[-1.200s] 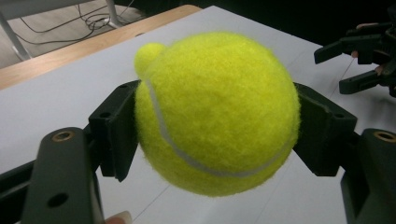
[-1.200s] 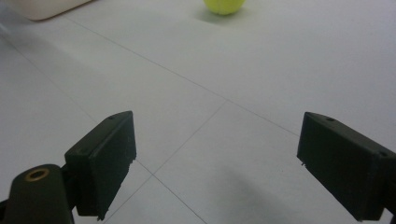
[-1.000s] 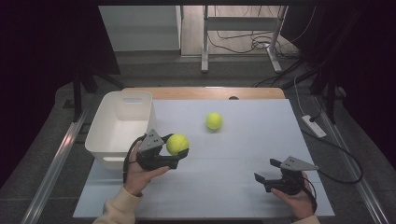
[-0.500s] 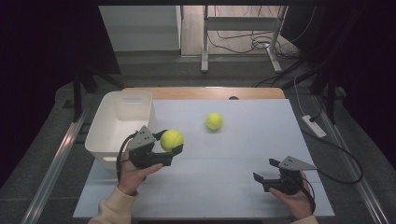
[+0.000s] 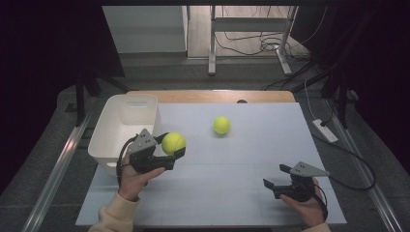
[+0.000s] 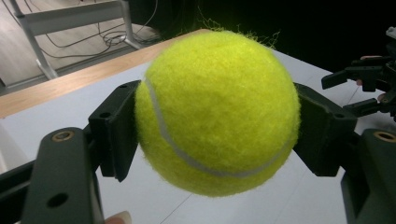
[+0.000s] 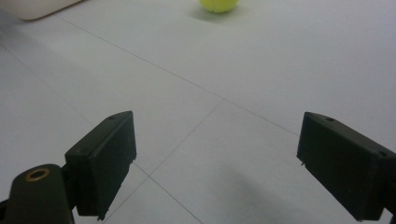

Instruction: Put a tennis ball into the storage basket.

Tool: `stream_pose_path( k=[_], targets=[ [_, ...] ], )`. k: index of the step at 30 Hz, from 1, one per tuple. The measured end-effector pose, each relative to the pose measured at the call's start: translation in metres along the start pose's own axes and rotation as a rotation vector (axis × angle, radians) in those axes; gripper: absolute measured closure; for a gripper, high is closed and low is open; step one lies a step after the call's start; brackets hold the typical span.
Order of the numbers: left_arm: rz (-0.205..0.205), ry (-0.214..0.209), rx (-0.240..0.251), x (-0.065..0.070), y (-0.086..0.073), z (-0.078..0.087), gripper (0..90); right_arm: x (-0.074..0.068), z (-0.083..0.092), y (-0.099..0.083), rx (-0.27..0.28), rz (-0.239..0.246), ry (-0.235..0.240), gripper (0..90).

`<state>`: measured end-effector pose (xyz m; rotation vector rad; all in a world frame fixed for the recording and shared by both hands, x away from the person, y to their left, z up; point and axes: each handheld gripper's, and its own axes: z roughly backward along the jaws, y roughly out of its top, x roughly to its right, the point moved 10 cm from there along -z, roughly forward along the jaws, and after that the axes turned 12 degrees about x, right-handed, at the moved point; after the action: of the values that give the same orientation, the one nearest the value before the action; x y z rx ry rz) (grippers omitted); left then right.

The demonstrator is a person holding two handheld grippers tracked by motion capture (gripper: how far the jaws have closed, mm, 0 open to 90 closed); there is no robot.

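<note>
My left gripper (image 5: 172, 145) is shut on a yellow tennis ball (image 5: 173, 143), held above the table just right of the white bin (image 5: 110, 140). The left gripper view has that held ball (image 6: 217, 112) squeezed between both black pads (image 6: 116, 128). A second tennis ball (image 5: 221, 125) lies loose on the white table top, farther back toward the middle; its lower part (image 7: 218, 4) peeks in at the top edge of the right gripper view. My right gripper (image 5: 273, 178) rests low near the front right of the table, jaws wide apart with nothing between them (image 7: 217, 163).
The white table top (image 5: 251, 159) has a wooden strip (image 5: 212, 96) along its far edge. The bin looks empty inside. Beyond the table are a metal frame's legs and cables on the floor (image 5: 251, 43). A power strip (image 5: 325, 130) lies off the table's right side.
The left hand has carried the ball a little to the left and back, closer to the bin. The right gripper and the loose ball have stayed put.
</note>
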<state>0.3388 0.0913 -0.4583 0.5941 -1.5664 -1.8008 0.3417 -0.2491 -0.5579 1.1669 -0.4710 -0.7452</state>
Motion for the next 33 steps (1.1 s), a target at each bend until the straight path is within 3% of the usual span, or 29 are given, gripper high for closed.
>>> stream_pose_path(
  k=[20, 33],
  targets=[
    [-0.003, 0.049, 0.005, -0.021, 0.014, 0.007, 25.9, 0.003, 0.001, 0.0, 0.004, 0.002, 0.003, 11.6],
    [0.018, 0.083, 0.006, -0.035, 0.016, 0.014, 25.9, 0.003, 0.001, -0.001, 0.0, 0.004, -0.003, 11.6]
  ],
)
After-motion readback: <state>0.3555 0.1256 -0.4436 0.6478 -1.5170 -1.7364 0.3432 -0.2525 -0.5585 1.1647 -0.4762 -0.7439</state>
